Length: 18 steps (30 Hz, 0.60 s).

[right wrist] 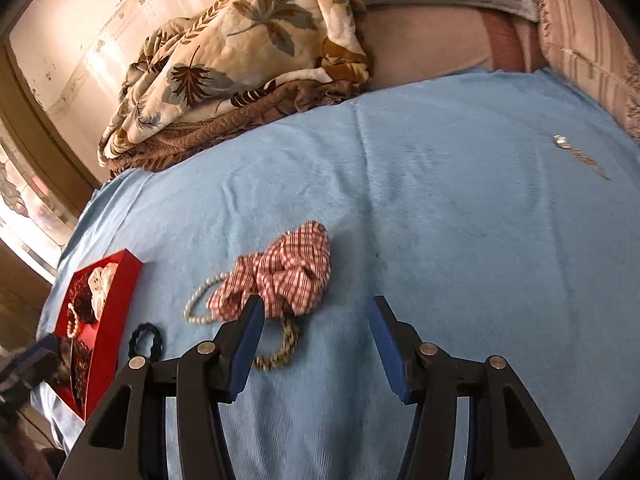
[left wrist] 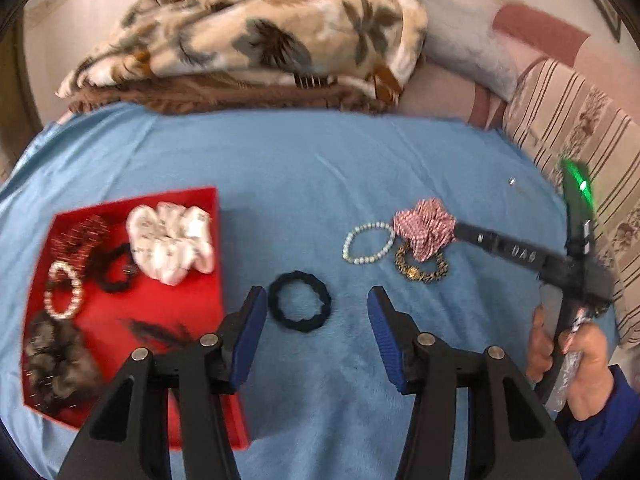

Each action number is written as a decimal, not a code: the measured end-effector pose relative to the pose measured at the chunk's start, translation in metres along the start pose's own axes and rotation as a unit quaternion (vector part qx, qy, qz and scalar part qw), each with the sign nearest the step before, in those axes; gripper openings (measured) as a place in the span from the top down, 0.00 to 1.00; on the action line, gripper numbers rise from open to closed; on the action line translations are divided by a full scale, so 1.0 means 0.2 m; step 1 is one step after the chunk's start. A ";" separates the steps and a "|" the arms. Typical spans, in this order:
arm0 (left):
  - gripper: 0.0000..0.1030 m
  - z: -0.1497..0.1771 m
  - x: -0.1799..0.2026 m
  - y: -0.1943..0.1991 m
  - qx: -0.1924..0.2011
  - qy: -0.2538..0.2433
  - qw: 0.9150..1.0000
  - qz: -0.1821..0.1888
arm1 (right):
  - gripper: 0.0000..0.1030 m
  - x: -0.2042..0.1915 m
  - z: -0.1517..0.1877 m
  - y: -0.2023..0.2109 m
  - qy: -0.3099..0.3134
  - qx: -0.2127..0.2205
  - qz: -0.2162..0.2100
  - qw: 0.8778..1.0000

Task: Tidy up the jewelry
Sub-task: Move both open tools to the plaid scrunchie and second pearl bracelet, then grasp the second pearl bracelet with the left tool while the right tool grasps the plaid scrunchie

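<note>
Soft daylight, motion blur, fisheye warping

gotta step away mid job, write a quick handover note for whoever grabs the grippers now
Left gripper: open, holding nothing, fingers either side of the dark hair tie on the blue cloth.
Right gripper: open, holding nothing, at the red checked scrunchie.
Done: red box holds the white scrunchie, a pearl bracelet, a black tie, a red beaded piece and dark scrunchies.
Left: dark hair tie, checked scrunchie, loose pearl bracelet, gold-and-black bracelet, and a small silver piece far right on the cloth.
</note>
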<state>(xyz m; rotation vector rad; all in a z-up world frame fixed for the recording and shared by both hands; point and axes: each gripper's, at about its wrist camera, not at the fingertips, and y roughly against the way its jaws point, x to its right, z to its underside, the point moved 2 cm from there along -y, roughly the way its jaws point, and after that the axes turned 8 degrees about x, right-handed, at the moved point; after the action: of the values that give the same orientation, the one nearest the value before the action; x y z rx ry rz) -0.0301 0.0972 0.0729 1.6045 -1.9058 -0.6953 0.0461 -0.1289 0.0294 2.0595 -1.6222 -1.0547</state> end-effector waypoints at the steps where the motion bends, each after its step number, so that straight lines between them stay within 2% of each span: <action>1: 0.54 0.00 0.00 -0.04 -0.007 0.003 1.000 0.001 | 0.43 0.02 -0.01 -0.04 -0.008 -0.007 -0.010 1.000; 2: 0.57 -0.01 0.02 -0.09 -0.018 0.006 1.000 0.003 | 0.43 0.03 -0.01 -0.06 -0.014 -0.013 -0.018 1.000; 7: 0.57 -0.08 0.07 -0.27 -0.035 0.013 0.999 0.008 | 0.43 0.02 -0.03 -0.15 -0.021 -0.024 -0.046 0.998; 9: 0.57 -0.11 0.10 -0.35 -0.040 0.010 0.999 0.011 | 0.53 0.00 -0.04 -0.17 -0.012 -0.025 -0.048 0.998; 11: 0.57 -0.14 0.13 -0.44 -0.050 0.005 0.999 0.013 | 0.78 -0.01 -0.04 -0.19 -0.006 -0.034 -0.054 0.998; 18: 0.57 -0.16 0.21 -0.64 -0.074 -0.025 0.997 0.001 | 0.86 0.05 -0.05 -0.20 -0.023 -0.033 -0.052 0.998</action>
<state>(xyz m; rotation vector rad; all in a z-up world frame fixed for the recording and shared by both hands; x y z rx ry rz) 0.0756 0.0345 0.0107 1.5056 -1.8445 -0.8623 0.0822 -0.1272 0.0080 2.1103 -1.4940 -1.1838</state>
